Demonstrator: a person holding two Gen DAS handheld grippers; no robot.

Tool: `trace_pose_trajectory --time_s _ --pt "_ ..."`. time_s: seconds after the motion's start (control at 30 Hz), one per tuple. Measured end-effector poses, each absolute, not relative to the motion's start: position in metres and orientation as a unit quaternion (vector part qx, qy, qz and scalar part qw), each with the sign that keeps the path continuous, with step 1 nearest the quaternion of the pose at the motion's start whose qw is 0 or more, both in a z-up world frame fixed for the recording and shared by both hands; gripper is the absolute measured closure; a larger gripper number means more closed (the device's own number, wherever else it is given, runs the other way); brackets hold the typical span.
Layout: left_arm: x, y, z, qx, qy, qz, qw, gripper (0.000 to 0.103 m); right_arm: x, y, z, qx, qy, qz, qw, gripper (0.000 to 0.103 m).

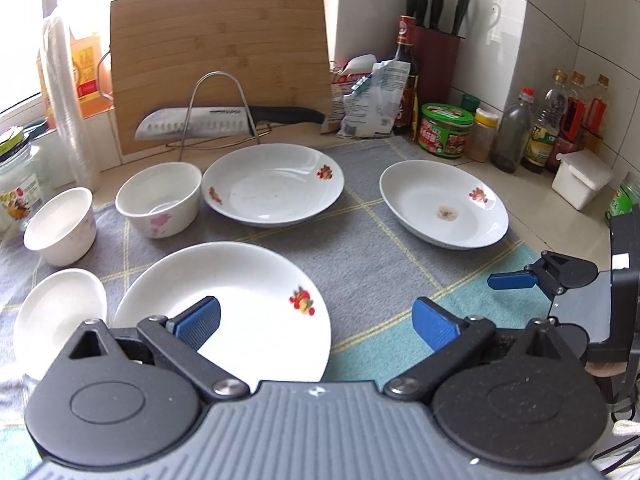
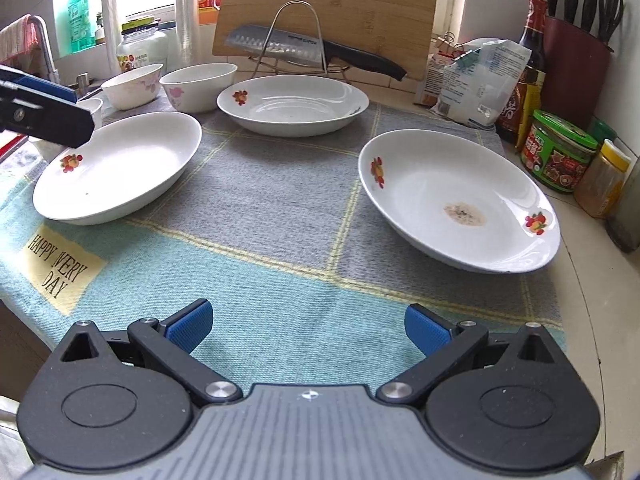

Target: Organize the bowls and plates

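Left hand-held gripper (image 1: 316, 320) hovering with jaws spread wide, pinching nothing, left pad over near plate (image 1: 240, 300) on checked cloth (image 1: 372, 248). Right hand-held gripper (image 2: 308, 328) also gaping wide and empty, hanging over teal part of cloth, clear of all dishes. Lying just left of near plate, touching or nearly so: small dish (image 1: 56, 312). Sitting behind it, two flowered bowls (image 1: 160, 198) side by side, well apart from both grippers. Resting beyond, back plate (image 1: 274, 184) near cloth's rear edge, right bowl almost touching its rim. Sitting off right, stained plate (image 2: 460, 200) with brown smear in its middle. Leaning behind on tabletop (image 1: 552, 216): cutting board (image 1: 220, 48), knife (image 1: 224, 122) in wire rack, jars and bottles (image 1: 556, 120) lining right wall.
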State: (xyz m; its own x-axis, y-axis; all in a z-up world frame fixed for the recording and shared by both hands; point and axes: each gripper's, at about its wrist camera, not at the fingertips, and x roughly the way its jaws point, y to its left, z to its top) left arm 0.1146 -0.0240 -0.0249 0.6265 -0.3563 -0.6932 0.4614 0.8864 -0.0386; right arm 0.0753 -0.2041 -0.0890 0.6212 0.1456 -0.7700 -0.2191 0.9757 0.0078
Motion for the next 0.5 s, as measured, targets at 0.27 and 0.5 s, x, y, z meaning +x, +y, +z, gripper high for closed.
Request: trace_pose_trajectory --time_s 0.27,0.5 --pt "0.091 0.028 -0.045 0.062 0.378 -0.194 0.903 0.002 0.084 -0.169 -0.083 -0.059 0.432 0.100 0.894 0.000" --pt "0.085 0.066 -0.067 0.058 0.390 -0.196 0.898 0.002 0.083 -0.139 -0.077 -0.083 0.450 0.059 0.887 0.000"
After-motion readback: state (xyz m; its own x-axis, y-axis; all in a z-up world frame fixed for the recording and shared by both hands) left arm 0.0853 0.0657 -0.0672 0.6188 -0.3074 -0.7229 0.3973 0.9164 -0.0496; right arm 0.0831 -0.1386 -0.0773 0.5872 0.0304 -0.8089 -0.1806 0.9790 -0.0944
